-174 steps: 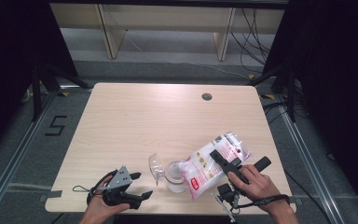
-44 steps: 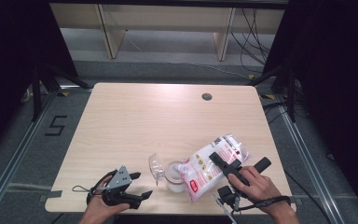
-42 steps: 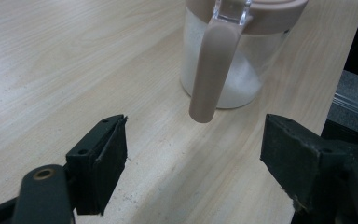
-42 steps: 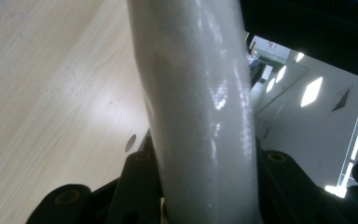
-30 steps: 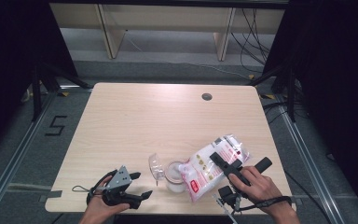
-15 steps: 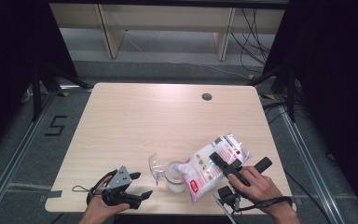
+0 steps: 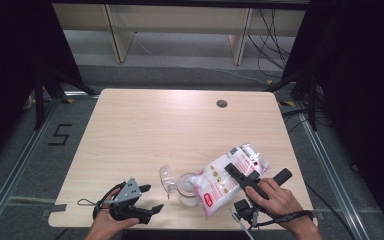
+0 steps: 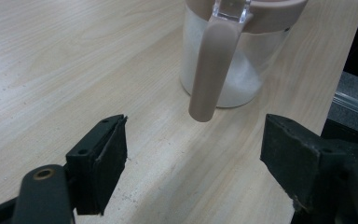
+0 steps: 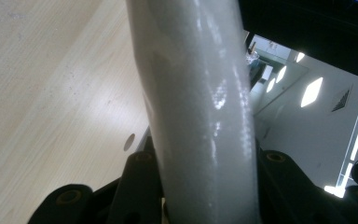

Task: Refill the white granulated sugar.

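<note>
White bag point(image 7: 230, 175) tilted over jar point(image 7: 187, 187), right gripper point(image 7: 240, 176) jaws clamped on it, left gripper point(image 7: 147, 199) jaws apart, empty.

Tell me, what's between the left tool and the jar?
Just bare wooden table. In the left gripper view, nothing sits between the open left tool and the jar.

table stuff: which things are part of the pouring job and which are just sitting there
In the job:
- bag, clamped in the right gripper, tipped over the jar
- jar with white grains
- jar's clear lid, flipped open

Just there:
- left gripper, open and idle
- table's round hole
</note>
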The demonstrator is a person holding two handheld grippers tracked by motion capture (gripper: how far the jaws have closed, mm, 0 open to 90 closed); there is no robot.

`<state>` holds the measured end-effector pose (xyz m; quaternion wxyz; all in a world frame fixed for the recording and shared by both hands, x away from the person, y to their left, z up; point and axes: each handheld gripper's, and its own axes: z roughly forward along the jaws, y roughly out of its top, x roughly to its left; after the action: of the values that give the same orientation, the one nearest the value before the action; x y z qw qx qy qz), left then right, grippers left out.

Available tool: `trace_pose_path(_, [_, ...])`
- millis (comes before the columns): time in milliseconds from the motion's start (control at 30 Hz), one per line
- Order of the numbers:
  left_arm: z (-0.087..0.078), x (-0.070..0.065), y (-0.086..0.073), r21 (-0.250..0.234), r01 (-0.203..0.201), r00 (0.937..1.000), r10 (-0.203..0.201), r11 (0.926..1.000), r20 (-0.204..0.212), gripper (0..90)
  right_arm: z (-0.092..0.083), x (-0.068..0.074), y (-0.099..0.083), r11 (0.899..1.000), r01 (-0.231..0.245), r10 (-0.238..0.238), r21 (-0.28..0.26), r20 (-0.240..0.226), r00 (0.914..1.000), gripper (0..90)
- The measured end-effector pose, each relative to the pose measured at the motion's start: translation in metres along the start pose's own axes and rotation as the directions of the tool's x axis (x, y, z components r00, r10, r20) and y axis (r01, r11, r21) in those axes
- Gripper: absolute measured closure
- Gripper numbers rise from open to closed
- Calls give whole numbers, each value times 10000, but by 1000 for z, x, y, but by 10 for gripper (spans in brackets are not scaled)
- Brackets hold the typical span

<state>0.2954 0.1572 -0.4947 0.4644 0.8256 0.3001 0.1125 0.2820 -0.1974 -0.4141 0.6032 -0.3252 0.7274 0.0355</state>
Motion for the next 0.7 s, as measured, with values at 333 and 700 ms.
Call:
trace_pose_path(333, [0, 1, 0, -34, 2, 10000, -1, 10000, 49, 223, -1, 3, 0, 9998, -200, 200, -37, -6, 9998, 720])
trace_pose_path(700, [-1, 2, 0, 120, -160, 9999, 161, 9998, -4, 224, -1, 3, -2, 9996, -257, 257, -150, -22, 9997, 727])
